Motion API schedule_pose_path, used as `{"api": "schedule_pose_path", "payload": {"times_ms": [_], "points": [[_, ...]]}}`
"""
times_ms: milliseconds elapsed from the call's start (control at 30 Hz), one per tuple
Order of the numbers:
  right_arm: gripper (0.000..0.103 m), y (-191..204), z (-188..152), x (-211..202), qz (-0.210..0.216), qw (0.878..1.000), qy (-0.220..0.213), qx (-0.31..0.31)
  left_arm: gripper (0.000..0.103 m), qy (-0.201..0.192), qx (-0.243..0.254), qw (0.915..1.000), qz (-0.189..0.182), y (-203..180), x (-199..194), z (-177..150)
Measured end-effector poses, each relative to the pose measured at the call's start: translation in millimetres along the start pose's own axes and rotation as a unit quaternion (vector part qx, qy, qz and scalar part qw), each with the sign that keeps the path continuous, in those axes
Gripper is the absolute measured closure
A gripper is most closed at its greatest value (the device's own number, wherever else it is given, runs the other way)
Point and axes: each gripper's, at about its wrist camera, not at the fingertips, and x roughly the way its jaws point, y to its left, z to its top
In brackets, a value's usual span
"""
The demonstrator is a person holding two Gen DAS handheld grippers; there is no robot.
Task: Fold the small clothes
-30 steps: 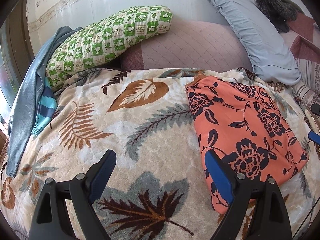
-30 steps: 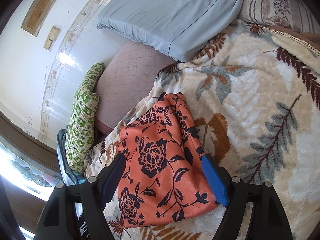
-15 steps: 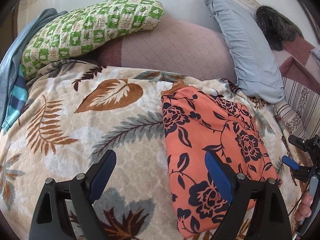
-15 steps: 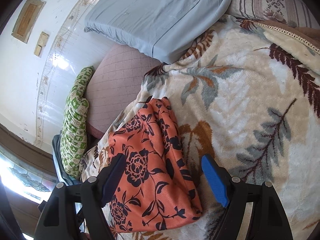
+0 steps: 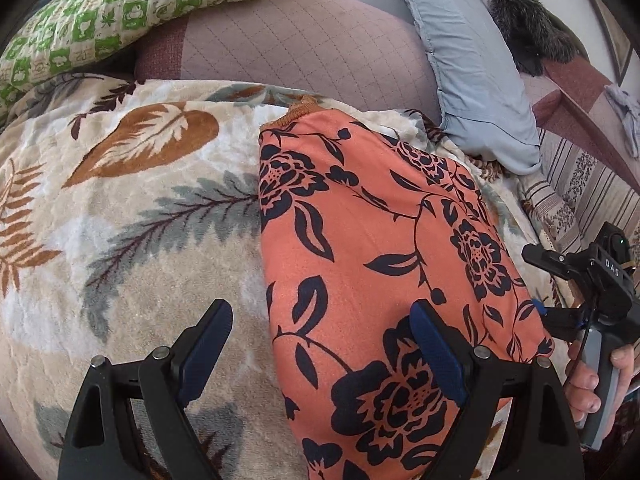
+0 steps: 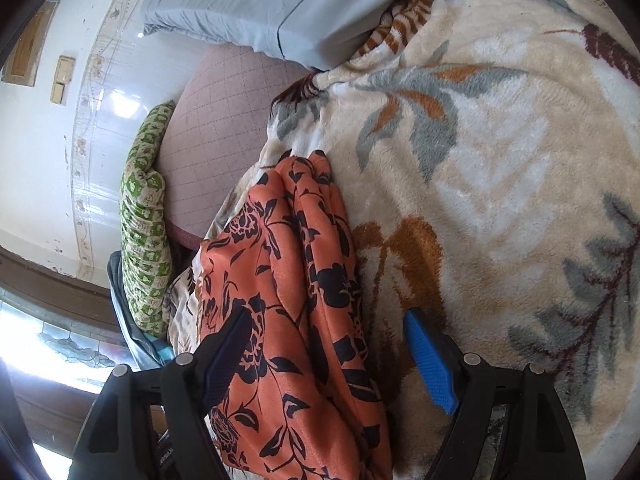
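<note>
I hold my left gripper [image 5: 320, 344] above the blanket [image 5: 132, 208], its two fingers spread wide and pinching nothing. The orange floral garment [image 5: 372, 240] lies flat on the blanket, its far end near the head edge of the bed, close to the pink quilted cushion [image 5: 288, 44] and the blue pillow [image 5: 472, 60]. One long edge of the garment passes between my left fingers, and the right pad [image 5: 438, 354] is over the cloth. My right gripper [image 6: 326, 354] is also spread wide and holds nothing; it is over the other long edge, where the fabric makes loose folds. In the left view my right hand [image 5: 596, 376] is seen at the garment's right side. A green checked pillow [image 5: 132, 4] rests on the cushion.
</note>
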Motion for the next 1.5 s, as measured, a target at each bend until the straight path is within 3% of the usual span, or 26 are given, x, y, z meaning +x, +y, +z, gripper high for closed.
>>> {"api": "schedule_pose_path", "payload": {"times_ms": [133, 400, 733, 967, 1267, 1500], "points": [[0.022, -4.0, -8.0, 16.8, 0.02, 0.999, 0.039, 0.007, 0.013, 0.011, -0.013, 0.9996, -0.024, 0.2, 4.5, -2.6], [0.022, 5.0, -17.4, 28.3, 0.034, 0.998, 0.048, -0.006, 0.013, 0.007, -0.006, 0.9988, -0.049, -5.4, 4.7, -6.5], [0.023, 11.8, -21.0, 32.3, 0.024, 0.999, 0.042, -0.016, 0.017, -0.004, 0.004, 0.9994, -0.035, -8.7, 3.6, -5.8], [0.023, 11.2, -20.1, 30.9, 0.017, 0.999, 0.03, -0.02, 0.017, -0.02, 0.033, 0.9992, 0.008, -17.1, -3.8, -3.2], [0.023, 22.2, -26.6, 36.5, -0.001, 0.999, 0.017, -0.042, 0.019, -0.023, 0.047, 0.9986, 0.013, -23.4, -1.9, -7.5], [0.042, 31.2, -30.3, 37.0, -0.026, 0.998, 0.002, -0.064, 0.03, -0.028, 0.046, 0.9984, 0.019, -23.2, -3.7, -7.1]]}}
